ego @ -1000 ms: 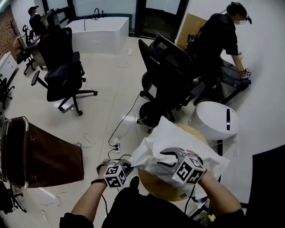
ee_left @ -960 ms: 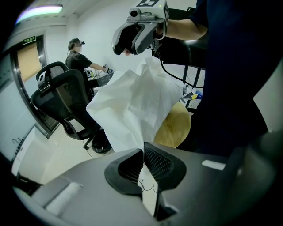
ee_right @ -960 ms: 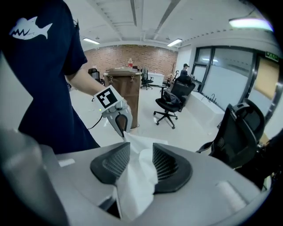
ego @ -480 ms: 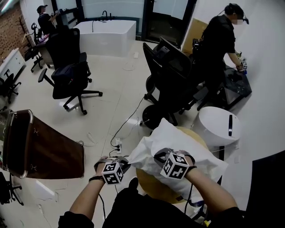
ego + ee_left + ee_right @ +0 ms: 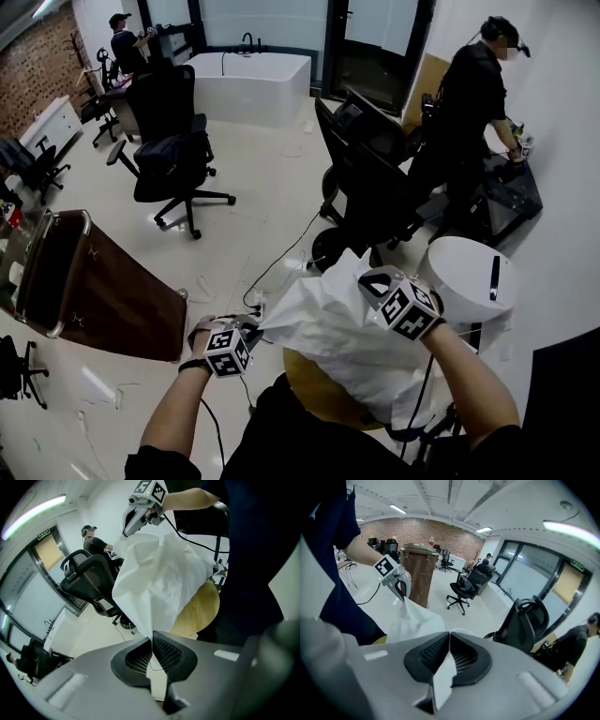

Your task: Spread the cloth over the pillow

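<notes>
The white cloth [image 5: 328,323] hangs stretched between both tongs above the round wooden tabletop [image 5: 314,396]. The left tongs [image 5: 253,326] pinch its lower corner, and the right tongs [image 5: 371,278] pinch its upper edge.

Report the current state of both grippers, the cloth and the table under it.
left gripper, shut on a corner of the white cloth.
right gripper, jaws just closed, shut on another edge of it.
white cloth, held up between them, crumpled and sagging.
round wooden table, partly covered by the hanging cloth.
</notes>
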`<state>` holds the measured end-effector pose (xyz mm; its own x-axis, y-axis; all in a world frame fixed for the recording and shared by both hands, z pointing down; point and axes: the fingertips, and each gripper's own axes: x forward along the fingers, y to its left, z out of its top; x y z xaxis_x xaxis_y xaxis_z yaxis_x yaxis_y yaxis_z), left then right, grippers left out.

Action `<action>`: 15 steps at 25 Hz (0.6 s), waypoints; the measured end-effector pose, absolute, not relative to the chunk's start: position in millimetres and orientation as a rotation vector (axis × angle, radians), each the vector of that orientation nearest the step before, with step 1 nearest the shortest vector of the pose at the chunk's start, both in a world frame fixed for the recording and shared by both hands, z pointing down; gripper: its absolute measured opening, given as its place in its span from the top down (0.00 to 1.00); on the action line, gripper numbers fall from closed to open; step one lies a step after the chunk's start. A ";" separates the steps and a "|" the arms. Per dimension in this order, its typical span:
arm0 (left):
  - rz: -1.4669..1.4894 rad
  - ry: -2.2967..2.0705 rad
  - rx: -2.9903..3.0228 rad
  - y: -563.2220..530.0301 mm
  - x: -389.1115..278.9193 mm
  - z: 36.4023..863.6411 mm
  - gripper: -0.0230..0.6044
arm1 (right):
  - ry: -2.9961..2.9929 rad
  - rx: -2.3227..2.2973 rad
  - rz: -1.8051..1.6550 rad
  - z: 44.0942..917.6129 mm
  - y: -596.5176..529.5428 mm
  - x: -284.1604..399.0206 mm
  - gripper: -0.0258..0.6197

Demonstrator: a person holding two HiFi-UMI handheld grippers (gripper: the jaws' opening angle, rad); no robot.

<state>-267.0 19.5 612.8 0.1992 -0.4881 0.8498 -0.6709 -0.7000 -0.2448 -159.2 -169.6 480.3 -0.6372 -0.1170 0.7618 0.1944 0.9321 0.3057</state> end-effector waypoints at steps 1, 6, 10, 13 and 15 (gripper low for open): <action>1.514 -1.136 2.280 20.9 -269.2 611.2 0.96 | -2.215 -0.029 -0.456 477.0 -182.2 -157.6 0.94; 1.531 -1.186 2.278 28.3 -282.4 603.6 0.96 | -2.188 0.115 -0.425 471.4 -243.2 -157.0 0.94; 1.533 -1.200 2.304 26.8 -296.3 597.4 0.96 | -2.161 0.230 -0.404 472.6 -284.6 -164.9 0.94; 1.527 -1.180 2.324 24.3 -304.3 599.5 0.96 | -2.133 0.300 -0.379 482.4 -311.9 -172.6 0.94; 1.516 -1.169 2.340 22.2 -309.0 603.4 0.96 | -2.111 0.335 -0.364 490.5 -328.4 -178.4 0.94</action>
<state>-309.0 22.2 603.4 0.2009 -0.5371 0.8193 -0.6558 -0.6950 -0.2948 -178.4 -328.4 490.5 -0.5249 -0.3741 0.7645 -0.0963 0.9186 0.3833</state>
